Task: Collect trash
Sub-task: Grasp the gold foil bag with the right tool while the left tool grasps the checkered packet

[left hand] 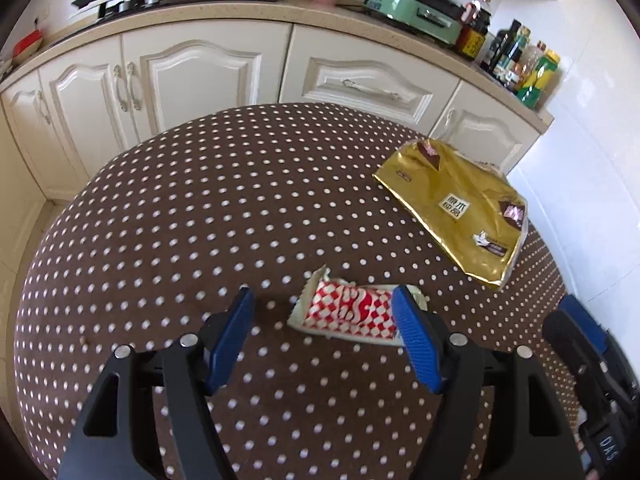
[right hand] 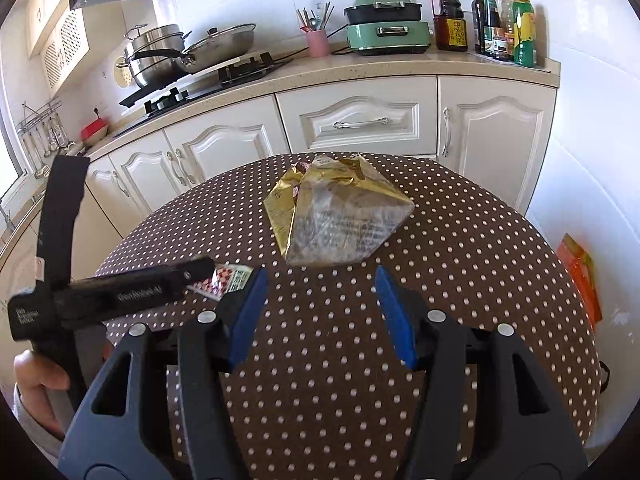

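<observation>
Checked wrapper [left hand: 352, 312], gold bag [left hand: 456, 208], both flat

Daylight fills a white-tiled kitchen. Cream cabinets [right hand: 356, 122] run under a beige counter [right hand: 360, 70] with a gas hob [right hand: 208, 84]; a brown polka-dot tabletop [left hand: 200, 208] stands before them.

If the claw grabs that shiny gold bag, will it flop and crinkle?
Probably. The gold bag lies flat and creased on the dotted table, so it looks empty, light and floppy. Its glossy foil may slip between the pads, and a push would likely slide it.
</observation>
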Demonstrator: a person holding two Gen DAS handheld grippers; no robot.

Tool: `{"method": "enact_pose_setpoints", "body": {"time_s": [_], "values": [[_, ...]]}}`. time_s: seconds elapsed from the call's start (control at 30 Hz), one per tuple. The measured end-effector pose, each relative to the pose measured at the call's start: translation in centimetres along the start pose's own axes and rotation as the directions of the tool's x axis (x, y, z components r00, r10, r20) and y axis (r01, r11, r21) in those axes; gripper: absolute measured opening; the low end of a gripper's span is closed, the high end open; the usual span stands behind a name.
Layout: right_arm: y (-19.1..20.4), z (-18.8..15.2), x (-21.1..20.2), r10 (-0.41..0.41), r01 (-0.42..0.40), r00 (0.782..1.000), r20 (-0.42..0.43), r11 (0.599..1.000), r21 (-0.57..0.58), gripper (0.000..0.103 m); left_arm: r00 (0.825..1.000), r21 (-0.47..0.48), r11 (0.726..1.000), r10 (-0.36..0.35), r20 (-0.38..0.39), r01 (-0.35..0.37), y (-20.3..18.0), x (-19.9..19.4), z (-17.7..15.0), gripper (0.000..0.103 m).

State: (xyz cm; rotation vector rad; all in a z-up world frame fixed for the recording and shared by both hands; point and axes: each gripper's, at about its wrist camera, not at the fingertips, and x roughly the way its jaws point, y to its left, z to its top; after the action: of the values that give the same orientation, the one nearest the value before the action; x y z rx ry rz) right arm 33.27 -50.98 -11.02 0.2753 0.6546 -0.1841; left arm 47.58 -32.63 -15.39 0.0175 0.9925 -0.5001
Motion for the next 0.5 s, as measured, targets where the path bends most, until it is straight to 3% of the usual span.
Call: {"method": "enact_pose_setpoints", "body": {"time_s": [0.07,0.1,0.13,0.27,0.3,0.33,0.5], "values": [[-0.1,0.4,0.6,-0.009,0.009,1.0,0.001,1.0,0.002,0.059,1.0,0.036,0.999,0.012,-0.006,-0.012,-0.7,0.3,0.4,0.069],[-0.2,0.6,0.9,-0.015,0.015,1.0,0.001,1.0,0.004,0.059,1.0,0.051,0.998,0.022,-0.007,-0.021,-0.9,0.5,0.4,0.064],[-0.3,0.7,1.1,-0.02,0.02,1.0,0.0,1.0,0.008,0.061,0.999,0.065,0.997,0.037,-0.007,-0.036,-1.2,0.6,0.5,0.052],[-0.6,1.5,2.5,-0.033,0.034,0.999,-0.009,0.998,0.051,0.065,0.999,0.113,0.992,0.047,-0.006,-0.046,-2.1,0.8,0.7,0.036],[-0.7,1.8,2.9,-0.033,0.034,0.999,-0.013,0.998,0.061,0.066,0.999,0.116,0.992,0.045,-0.004,-0.044,-2.2,0.8,0.6,0.023],[-0.7,2.0,3.2,-0.033,0.034,0.999,-0.015,0.997,0.07,0.067,0.999,0.117,0.993,0.035,-0.005,-0.035,-2.1,0.7,0.5,0.018],[-0.3,2.8,5.4,-0.047,0.051,0.998,-0.041,0.993,0.104,0.068,1.0,0.116,0.993,0.025,0.014,-0.026,-2.0,-0.1,0.1,0.013]]}}
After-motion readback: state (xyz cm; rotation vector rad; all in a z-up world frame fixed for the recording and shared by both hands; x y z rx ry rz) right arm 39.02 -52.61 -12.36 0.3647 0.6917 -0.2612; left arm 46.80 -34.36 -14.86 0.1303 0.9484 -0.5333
